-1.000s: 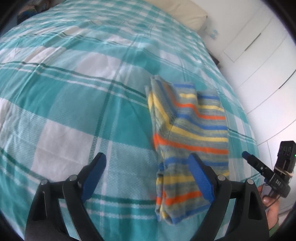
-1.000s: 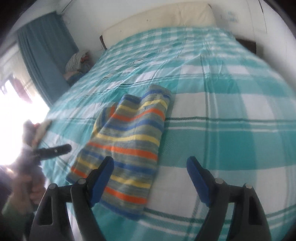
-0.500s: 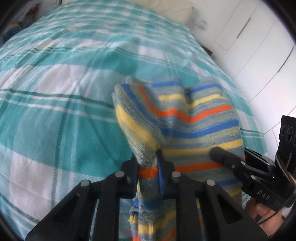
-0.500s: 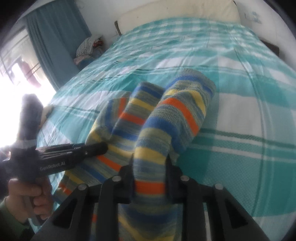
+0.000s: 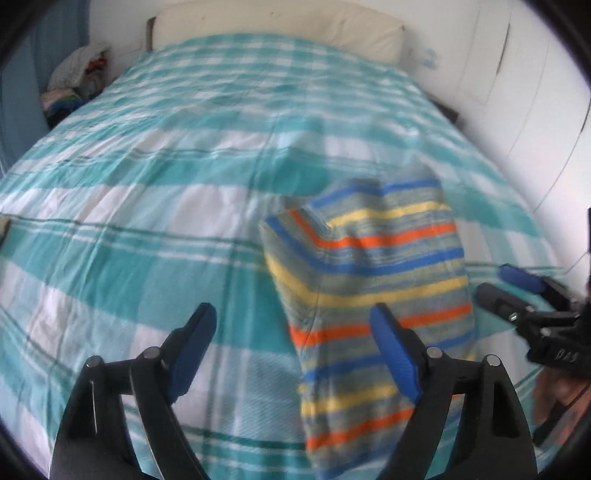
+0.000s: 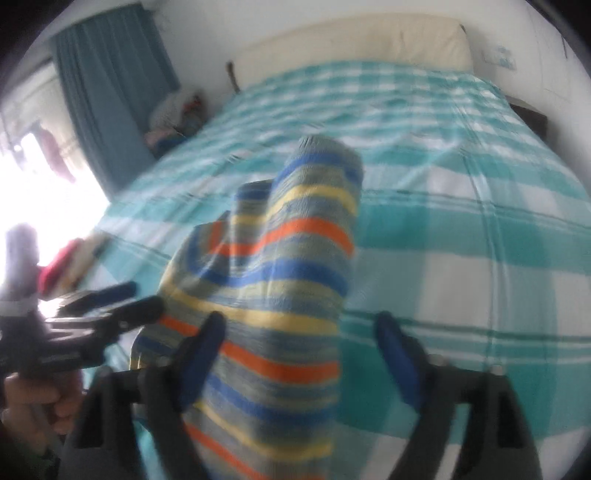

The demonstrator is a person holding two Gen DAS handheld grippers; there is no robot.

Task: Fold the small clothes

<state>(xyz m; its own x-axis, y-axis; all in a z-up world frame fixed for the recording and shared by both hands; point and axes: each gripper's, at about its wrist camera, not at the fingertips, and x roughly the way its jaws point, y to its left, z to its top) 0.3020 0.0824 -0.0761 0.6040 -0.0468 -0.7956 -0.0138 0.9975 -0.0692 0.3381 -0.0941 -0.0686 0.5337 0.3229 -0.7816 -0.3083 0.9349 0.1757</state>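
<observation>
A small striped garment (image 5: 373,280), grey with blue, yellow and orange bands, lies folded on the teal plaid bedspread (image 5: 147,206). My left gripper (image 5: 299,350) is open, its right finger over the garment's near part, holding nothing. My right gripper (image 6: 299,354) is open too, with the garment (image 6: 280,280) lying between and under its fingers; the view is blurred. Each gripper shows in the other's view: the right one (image 5: 517,291) at the garment's right edge, the left one (image 6: 110,302) at its left edge.
A cream pillow (image 5: 277,33) lies at the bed's head. A pile of clothes (image 5: 74,85) sits beside the bed at the far left, next to a teal curtain (image 6: 110,96). White wardrobe doors (image 5: 524,74) stand on the right.
Half a second ago both grippers were shut on the garment's near edge and lifting it. Both have since opened and let go, and the garment has dropped folded onto the bed.
</observation>
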